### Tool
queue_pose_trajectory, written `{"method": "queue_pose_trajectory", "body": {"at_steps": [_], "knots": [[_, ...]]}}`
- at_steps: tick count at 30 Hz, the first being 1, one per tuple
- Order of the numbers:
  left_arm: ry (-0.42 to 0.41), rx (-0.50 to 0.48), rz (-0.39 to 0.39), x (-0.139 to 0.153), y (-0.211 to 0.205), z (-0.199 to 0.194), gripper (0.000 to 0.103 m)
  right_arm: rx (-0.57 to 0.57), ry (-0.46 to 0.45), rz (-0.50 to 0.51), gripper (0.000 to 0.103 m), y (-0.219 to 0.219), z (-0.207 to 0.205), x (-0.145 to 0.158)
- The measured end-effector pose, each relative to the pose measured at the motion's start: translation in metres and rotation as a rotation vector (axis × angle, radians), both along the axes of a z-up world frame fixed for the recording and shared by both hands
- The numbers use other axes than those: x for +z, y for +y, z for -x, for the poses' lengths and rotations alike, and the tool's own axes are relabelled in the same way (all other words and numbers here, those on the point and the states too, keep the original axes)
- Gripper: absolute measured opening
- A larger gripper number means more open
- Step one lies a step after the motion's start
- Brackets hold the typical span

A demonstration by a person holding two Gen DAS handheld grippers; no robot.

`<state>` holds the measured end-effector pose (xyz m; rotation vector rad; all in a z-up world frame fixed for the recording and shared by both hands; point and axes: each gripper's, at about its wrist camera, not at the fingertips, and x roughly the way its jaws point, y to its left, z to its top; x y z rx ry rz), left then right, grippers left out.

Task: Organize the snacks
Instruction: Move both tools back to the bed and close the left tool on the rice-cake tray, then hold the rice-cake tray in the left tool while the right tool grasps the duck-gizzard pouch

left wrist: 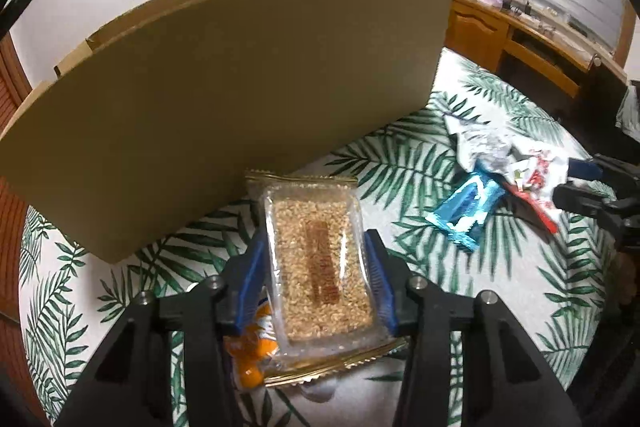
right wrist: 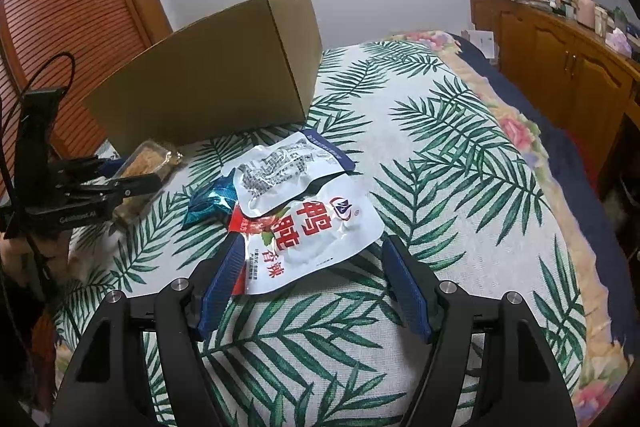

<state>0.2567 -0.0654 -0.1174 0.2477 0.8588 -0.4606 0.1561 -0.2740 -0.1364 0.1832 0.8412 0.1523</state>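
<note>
A clear pack of puffed-grain bar [left wrist: 320, 259] lies lengthwise between my left gripper's [left wrist: 316, 237] blue pads, which press on its two long sides; its far end touches the cardboard box [left wrist: 240, 87]. An orange snack pack [left wrist: 252, 355] peeks out beneath it. In the right wrist view my right gripper [right wrist: 313, 241] stands open over the near corner of a white-and-red pouch [right wrist: 320, 227]. A white-and-silver pouch [right wrist: 280, 171] lies across that pouch, with a blue foil pack [right wrist: 210, 201] to their left. The left gripper [right wrist: 128, 173] with the grain pack [right wrist: 148, 163] shows at the left.
Everything lies on a bed with a leaf-print cover [right wrist: 440, 131]. The tall cardboard box [right wrist: 224, 79] stands at the back left. A louvred wooden door [right wrist: 72, 7] is behind it. Wooden cabinets [right wrist: 560, 75] with clutter on top run along the right side.
</note>
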Motion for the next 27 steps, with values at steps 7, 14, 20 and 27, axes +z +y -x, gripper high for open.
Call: {"method": "queue_pose_trajectory", "body": {"at_steps": [7,14,20,27], "knots": [[-0.063,0.006,0.069,0.017,0.007,0.022,0.046,-0.009,0.010,0.007,0.073,0.002,-0.007,0.002],[-0.080,0.032,0.131,0.026,0.017,0.037,0.046,-0.028,0.049,0.023,0.072,0.004,-0.023,0.003],[-0.075,0.052,0.169,0.031,0.023,0.047,0.046,-0.034,0.072,0.045,0.061,0.008,-0.032,0.000],[-0.079,0.068,0.176,0.032,0.029,0.060,0.046,-0.025,0.084,0.106,0.060,0.013,-0.037,-0.003]]}}
